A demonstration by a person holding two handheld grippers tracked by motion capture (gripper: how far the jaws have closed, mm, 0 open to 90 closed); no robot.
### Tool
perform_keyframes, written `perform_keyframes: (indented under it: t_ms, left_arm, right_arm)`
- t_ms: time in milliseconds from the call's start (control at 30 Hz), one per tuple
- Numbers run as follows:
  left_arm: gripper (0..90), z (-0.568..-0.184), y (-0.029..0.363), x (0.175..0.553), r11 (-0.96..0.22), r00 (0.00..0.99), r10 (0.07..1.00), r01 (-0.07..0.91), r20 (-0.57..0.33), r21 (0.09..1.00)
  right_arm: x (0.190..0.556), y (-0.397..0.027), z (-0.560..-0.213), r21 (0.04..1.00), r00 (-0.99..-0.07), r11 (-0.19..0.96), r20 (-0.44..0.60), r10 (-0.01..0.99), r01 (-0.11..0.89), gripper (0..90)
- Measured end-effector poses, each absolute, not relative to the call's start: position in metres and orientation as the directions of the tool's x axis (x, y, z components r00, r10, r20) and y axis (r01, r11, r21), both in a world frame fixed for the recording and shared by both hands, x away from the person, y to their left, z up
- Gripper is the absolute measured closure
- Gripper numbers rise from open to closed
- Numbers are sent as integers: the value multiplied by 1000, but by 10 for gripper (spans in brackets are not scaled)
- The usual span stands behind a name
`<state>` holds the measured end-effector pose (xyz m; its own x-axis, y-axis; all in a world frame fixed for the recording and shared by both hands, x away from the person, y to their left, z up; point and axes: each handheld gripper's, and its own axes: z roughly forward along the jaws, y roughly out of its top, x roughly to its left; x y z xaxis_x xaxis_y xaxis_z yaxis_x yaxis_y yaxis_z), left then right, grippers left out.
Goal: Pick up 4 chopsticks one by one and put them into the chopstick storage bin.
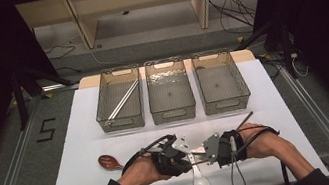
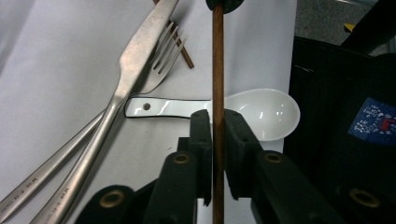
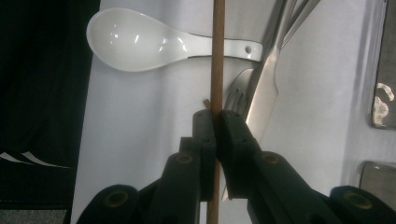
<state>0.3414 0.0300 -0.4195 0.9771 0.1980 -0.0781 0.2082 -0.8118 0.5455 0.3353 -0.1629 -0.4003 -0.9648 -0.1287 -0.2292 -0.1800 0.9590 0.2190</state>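
Your left gripper (image 2: 213, 128) has its jaws closed tight on a thin brown chopstick (image 2: 217, 60), and your right gripper (image 3: 215, 122) clamps the same stick from the other end. You hold it just above the white table sheet (image 1: 83, 136), near the front edge. Under it lie a white ceramic spoon (image 2: 261, 112), a steel knife (image 2: 135, 60) and a fork (image 2: 166, 51). A brown wooden spoon (image 1: 109, 162) rests to your left. Three clear bins (image 1: 169, 90) stand farther back.
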Motion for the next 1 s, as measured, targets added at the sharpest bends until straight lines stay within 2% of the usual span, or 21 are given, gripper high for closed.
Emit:
perform_keyframes:
  t_ms: [300,433,467,667,833,1000]
  left_arm:
    - [854,-414,33,340,-808,980,186,196,-75,555]
    - [854,-411,39,343,-793,975,206,213,-78,571]
    - [854,-411,42,345,-793,974,214,216,-72,570]
    - [854,-406,65,356,-761,954,293,270,-59,590]
    - [854,-403,84,365,-722,931,361,314,-52,617]
    - [854,-400,96,372,-687,910,412,345,-48,639]
  right_arm:
    - [335,-165,-398,245,-966,953,-230,-121,-178,838]
    - [336,-171,-394,277,-966,950,-246,-77,-146,699]
    - [336,-173,-393,293,-965,945,-252,-68,-143,636]
    - [339,-187,-385,390,-957,918,-287,44,-74,440]
    - [343,-200,-386,507,-933,862,-315,176,-9,365]
    - [346,-212,-389,625,-913,775,-259,315,90,343]
